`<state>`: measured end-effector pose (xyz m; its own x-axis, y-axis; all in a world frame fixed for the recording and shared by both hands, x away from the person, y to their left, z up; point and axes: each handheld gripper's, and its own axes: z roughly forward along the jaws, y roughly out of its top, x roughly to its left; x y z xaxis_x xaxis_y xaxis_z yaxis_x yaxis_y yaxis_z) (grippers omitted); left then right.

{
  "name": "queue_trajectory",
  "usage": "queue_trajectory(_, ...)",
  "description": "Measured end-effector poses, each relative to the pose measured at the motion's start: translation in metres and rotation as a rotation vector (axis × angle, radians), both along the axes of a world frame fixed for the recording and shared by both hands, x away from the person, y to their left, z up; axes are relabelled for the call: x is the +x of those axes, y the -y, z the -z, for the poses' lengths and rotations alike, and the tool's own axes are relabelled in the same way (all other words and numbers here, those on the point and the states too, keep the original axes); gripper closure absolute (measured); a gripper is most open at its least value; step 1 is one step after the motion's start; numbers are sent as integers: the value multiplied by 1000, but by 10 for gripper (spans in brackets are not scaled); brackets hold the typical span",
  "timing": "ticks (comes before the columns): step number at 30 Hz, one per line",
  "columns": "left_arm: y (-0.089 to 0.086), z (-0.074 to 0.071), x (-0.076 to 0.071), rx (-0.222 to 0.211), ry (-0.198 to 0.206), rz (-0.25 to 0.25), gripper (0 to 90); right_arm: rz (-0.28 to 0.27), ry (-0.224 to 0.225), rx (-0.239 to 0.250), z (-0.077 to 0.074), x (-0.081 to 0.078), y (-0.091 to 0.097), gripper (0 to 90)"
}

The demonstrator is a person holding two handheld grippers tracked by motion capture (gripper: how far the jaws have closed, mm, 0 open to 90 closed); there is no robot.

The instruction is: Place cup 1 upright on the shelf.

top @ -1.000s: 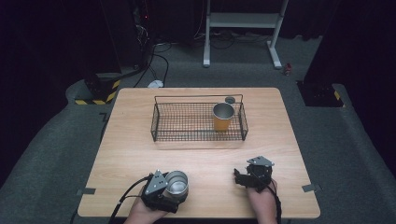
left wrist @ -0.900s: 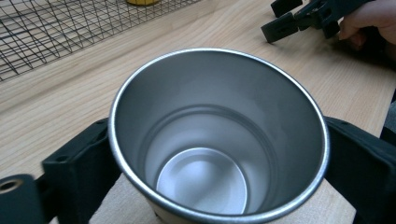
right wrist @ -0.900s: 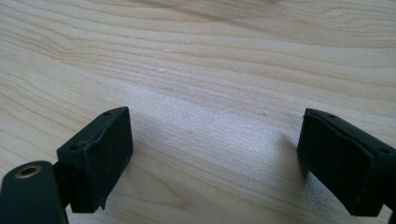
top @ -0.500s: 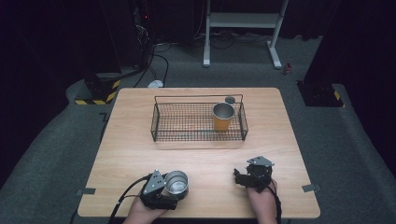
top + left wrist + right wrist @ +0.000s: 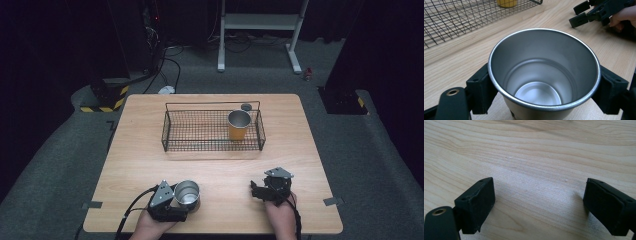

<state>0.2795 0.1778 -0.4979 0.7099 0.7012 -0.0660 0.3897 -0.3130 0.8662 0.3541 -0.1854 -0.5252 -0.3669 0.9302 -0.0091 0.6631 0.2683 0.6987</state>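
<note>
Near the table's front edge, left of centre: steel cup [image 5: 186,193], upright on the wooden table [image 5: 215,165], mouth open and empty, bright bottom visible from the left gripper view. Left gripper [image 5: 184,199] at the cup, jaws just closed in, one black pad [image 5: 481,88] pressed against each side of the cup wall below the rim, so clamped on the steel cup [image 5: 544,72]; gripper body and trailing cable toward the near edge, held by the left hand [image 5: 150,227]. Right of centre, well apart from the cup: right gripper [image 5: 256,189] in the right hand [image 5: 280,217], low over bare wood, jaws spread wide with nothing between them, pads [image 5: 475,205] flanking only table grain in the right gripper view. Farther back, at mid-table: wire basket [image 5: 172,131], black, rectangular, containing an orange cup [image 5: 239,126] upright at its right end. Just behind the basket's far right corner: small dark round object [image 5: 246,107] lying on the table, too small to identify. Same basket mesh and orange cup base visible at the top of the left gripper view, beyond the steel cup.
</note>
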Motion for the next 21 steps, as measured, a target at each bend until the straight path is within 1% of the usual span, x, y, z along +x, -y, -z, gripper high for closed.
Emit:
queue_trajectory(4, -2, 0, 2, 1, 7, -11, 185, 0, 0, 0, 0, 0, 0, 104)
queue_trajectory(6, -3, 1, 3, 5, 17, -18, 185, 0, 0, 0, 0, 0, 0, 104)
queue_trajectory(9, -6, 3, 4, 21, 40, -37, 185, 0, 0, 0, 0, 0, 0, 104)
queue_trajectory(11, -8, 4, 5, 39, 58, -48, 185, 0, 0, 0, 0, 0, 0, 104)
queue_trajectory(13, -11, 4, 7, 28, 54, -59, 185, 0, 0, 0, 0, 0, 0, 104)
queue_trajectory(14, -13, 4, 7, 30, 53, -65, 185, 0, 0, 0, 0, 0, 0, 104)
queue_trajectory(15, -14, 4, 8, 38, 63, -70, 185, 0, 0, 0, 0, 0, 0, 104)
queue_trajectory(18, -15, 5, 9, 25, 59, -76, 184, 0, 0, 0, 0, 0, 0, 104)
queue_trajectory(19, -16, 5, 9, 30, 65, -75, 184, 0, 0, 0, 0, 0, 0, 104)
queue_trajectory(21, -15, 5, 9, 22, 78, -81, 179, 0, 0, 0, 0, 0, 0, 104)
